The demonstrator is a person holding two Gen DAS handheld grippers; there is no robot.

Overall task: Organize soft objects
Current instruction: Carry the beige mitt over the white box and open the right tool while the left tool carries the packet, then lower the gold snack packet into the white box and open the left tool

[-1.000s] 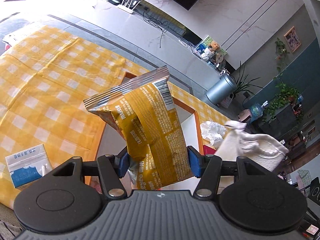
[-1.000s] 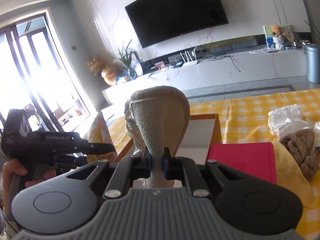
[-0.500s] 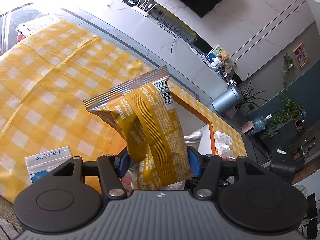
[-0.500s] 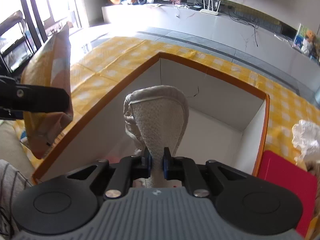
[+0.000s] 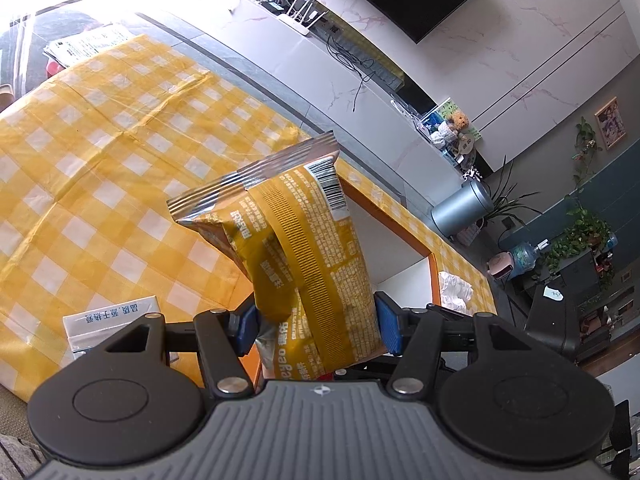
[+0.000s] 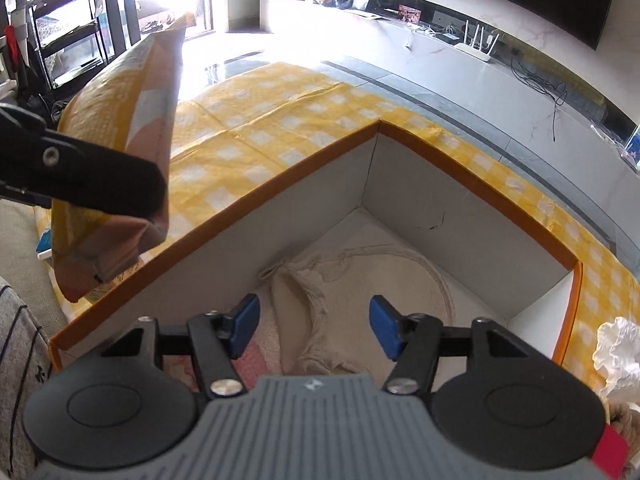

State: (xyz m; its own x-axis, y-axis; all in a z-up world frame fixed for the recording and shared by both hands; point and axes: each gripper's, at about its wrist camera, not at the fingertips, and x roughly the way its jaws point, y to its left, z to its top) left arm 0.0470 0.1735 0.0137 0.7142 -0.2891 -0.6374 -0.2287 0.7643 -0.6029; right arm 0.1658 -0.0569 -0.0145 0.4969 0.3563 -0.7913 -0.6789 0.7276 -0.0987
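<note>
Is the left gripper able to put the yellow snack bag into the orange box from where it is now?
Probably yes. The left gripper holds the snack bag beside the orange box, whose top is open. Only the beige cloth bag lies inside, and the right gripper, its jaws opening, hangs above it and may need to withdraw.

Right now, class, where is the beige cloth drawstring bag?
In the right wrist view, the beige cloth drawstring bag lies on the floor of the orange-rimmed white box, below the opening right gripper, free of its pads.

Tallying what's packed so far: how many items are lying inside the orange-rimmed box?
2: a beige cloth bag on the floor of the box, and something pink beside it. The gripper may hide more.
</note>
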